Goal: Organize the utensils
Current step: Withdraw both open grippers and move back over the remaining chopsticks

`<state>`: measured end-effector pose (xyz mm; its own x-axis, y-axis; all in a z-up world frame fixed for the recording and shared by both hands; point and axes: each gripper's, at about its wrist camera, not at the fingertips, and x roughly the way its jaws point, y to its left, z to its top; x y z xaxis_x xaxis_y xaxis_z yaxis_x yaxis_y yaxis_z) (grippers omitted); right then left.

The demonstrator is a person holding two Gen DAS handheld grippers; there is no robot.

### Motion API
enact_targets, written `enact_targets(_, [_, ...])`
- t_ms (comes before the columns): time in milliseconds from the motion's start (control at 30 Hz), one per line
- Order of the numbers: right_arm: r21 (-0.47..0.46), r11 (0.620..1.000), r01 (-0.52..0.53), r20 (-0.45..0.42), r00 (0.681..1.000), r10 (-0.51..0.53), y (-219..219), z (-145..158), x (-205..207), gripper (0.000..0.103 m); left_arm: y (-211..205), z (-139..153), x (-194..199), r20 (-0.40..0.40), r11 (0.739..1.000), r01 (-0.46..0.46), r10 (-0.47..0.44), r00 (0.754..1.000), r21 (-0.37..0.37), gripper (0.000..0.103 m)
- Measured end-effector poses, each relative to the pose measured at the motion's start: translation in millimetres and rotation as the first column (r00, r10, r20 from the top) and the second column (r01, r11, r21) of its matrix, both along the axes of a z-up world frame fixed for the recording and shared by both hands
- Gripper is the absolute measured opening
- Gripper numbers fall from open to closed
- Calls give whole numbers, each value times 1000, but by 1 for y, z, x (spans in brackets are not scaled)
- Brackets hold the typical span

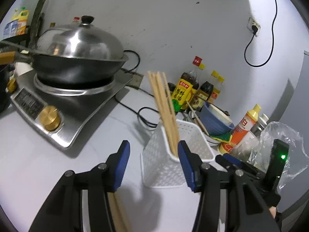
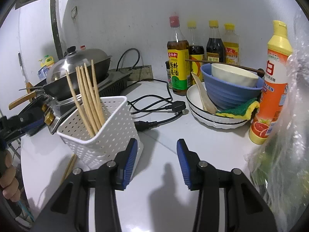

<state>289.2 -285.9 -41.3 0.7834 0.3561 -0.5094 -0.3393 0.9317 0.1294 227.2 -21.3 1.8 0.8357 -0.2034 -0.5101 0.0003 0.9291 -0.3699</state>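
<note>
Standing chopsticks: a bundle of wooden chopsticks [image 2: 87, 94] leans inside the white perforated caddy [image 2: 108, 127], tips down, heads fanned toward 11 o'clock; upright storage keeps them together and off the counter.
Caddy place: on the white counter [image 2: 162, 147], at 10 o'clock from the right gripper [image 2: 157, 162] and just ahead of the left gripper [image 1: 153, 166], probably so that both hands can reach it.
Left gripper: jaws apart with nothing between them; the bundle shows just behind its right finger [image 1: 186, 166], untouched.
Right gripper: jaws apart over bare counter, gripping nothing; its left finger [image 2: 128, 162] sits just beside the caddy wall, though I cannot tell if it touches.
Loose chopsticks: a pair [image 2: 69, 166] lies flat on the counter at the caddy's foot, at 8 o'clock from it, likely waiting its turn.
Dishes: a wooden spoon [image 2: 202, 94] rests in the white plate [image 2: 218, 121] beside the blue bowl [image 2: 229, 94], at 1 o'clock from the right gripper.
Judgement: sorting looks partly done; the flat pair seems the next pick.
</note>
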Motion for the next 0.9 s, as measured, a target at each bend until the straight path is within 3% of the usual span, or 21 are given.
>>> enact_targets(133, [-12, 1000, 3, -4, 1000, -3, 6, 1, -13, 45, 10, -7, -12, -17, 1000, -2, 2, 1000, -9, 51])
enact_targets(600, [-73, 997, -25, -51, 998, 21, 29, -4, -53, 46, 37, -37, -53, -76, 1000, 19, -17, 997, 23, 52])
enact_targets(900, [-116, 992, -57, -83, 995, 47, 58, -9, -66, 46, 75, -54, -88, -86, 997, -58, 61, 994, 45, 52])
